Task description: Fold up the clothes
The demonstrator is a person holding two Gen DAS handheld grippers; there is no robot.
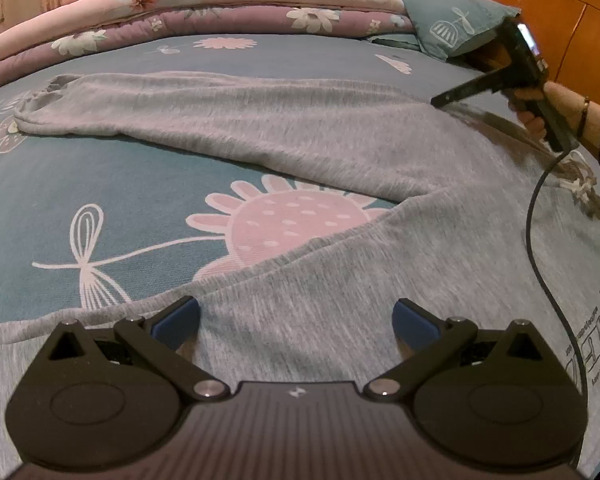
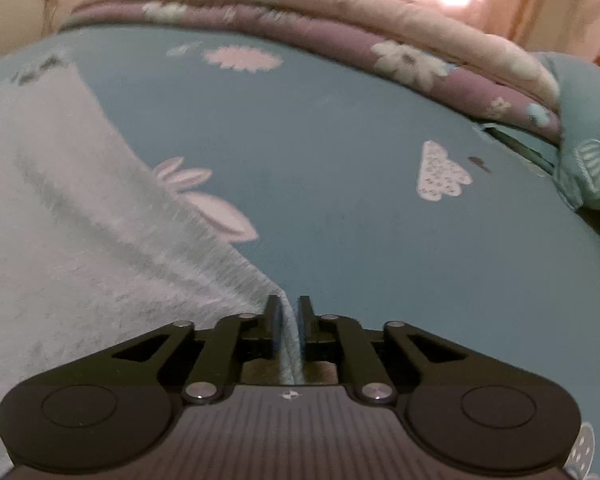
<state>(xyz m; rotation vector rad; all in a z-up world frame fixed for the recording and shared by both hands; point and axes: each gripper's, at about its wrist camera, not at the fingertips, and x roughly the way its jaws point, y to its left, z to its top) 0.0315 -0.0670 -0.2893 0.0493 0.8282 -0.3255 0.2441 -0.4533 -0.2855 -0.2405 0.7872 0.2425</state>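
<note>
The left gripper (image 1: 296, 322) hangs wide apart over grey trousers (image 1: 260, 128) on the bedsheet (image 1: 140, 184).

- My teal flower-print bedsheet (image 1: 140, 184) spreads across the bed.
- A folded pink-and-mauve floral quilt (image 1: 204, 8) lies along the sheet's far edge.
- A teal pillow (image 1: 452, 12) rests beside the quilt, before my wooden headboard (image 1: 560, 20).

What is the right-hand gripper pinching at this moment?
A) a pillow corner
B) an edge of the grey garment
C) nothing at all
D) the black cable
B: in the right wrist view the right gripper has its two pads nearly together with a fold of the grey garment caught between them.
</note>
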